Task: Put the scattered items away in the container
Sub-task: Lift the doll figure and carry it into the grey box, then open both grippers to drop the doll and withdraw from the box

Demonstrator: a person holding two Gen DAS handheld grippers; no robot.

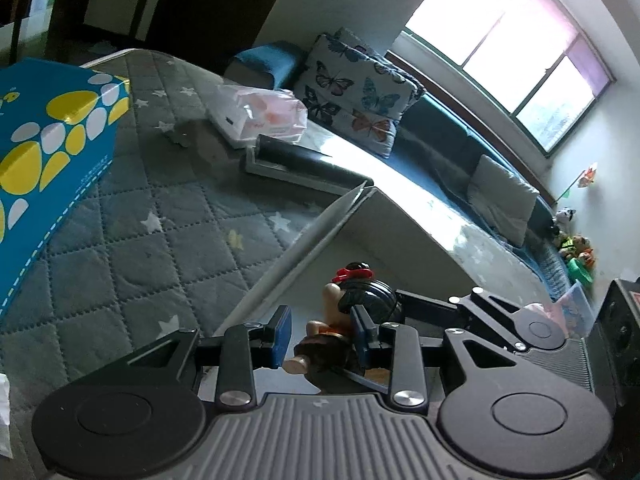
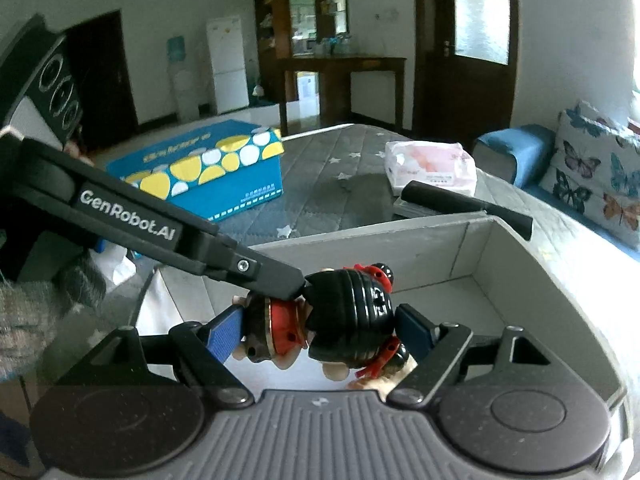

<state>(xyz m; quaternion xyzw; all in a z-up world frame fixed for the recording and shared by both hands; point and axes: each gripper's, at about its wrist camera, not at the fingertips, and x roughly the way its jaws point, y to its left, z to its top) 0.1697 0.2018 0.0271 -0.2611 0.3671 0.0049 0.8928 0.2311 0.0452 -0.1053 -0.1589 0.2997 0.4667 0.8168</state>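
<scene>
Doll figurine (image 2: pixel 344 316) with black hair and red bands at lower centre of right wrist view, above white floor of grey open box (image 2: pixel 532 276). Right gripper (image 2: pixel 320 334) set wide, blue pads (image 2: pixel 224 334) flanking figurine left and right; contact unclear. Left gripper (image 1: pixel 322 334) at lower centre of left wrist view, blue pads (image 1: pixel 282 332) either side of figurine (image 1: pixel 352 320); grip not confirmable, though in right wrist view a left finger tip touches the figurine's neck. Blue and yellow carton (image 2: pixel 208 168) at centre left on grey quilted cover (image 2: pixel 320 184). Pink tissue pack (image 2: pixel 430 166) at centre right, black cylinder (image 2: pixel 468 204) just below it.
</scene>
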